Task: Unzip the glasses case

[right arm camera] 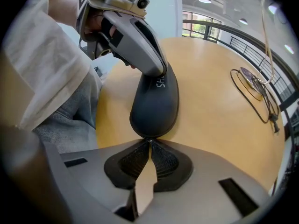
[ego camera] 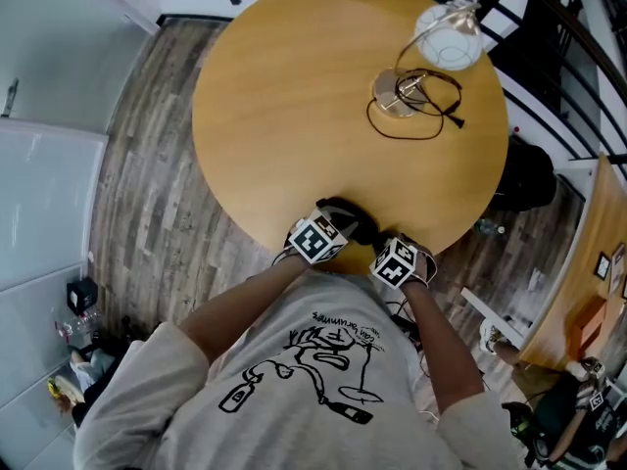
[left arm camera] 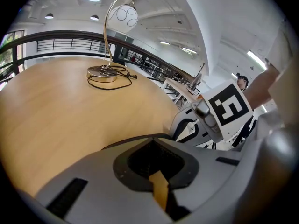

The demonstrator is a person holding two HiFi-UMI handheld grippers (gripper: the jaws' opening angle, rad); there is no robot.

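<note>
Across my head view spreads the round wooden table (ego camera: 294, 116), the biggest thing I see. On the table's far right part stands a lamp (ego camera: 446, 37) with a globe shade, its dark cord (ego camera: 431, 130) looped round the base, well apart from my work. At the table's near rim lies the black glasses case (right arm camera: 156, 101), stretched between my two grippers, whose marker cubes cover much of it from above. My left gripper (right arm camera: 161, 71) has its jaws clamped on one end of the case and hides that end from the right gripper view. My right gripper (right arm camera: 149, 146) has its jaws pressed together at the tips on the case's other end; whether they nip the zip pull is too small to tell.
</note>
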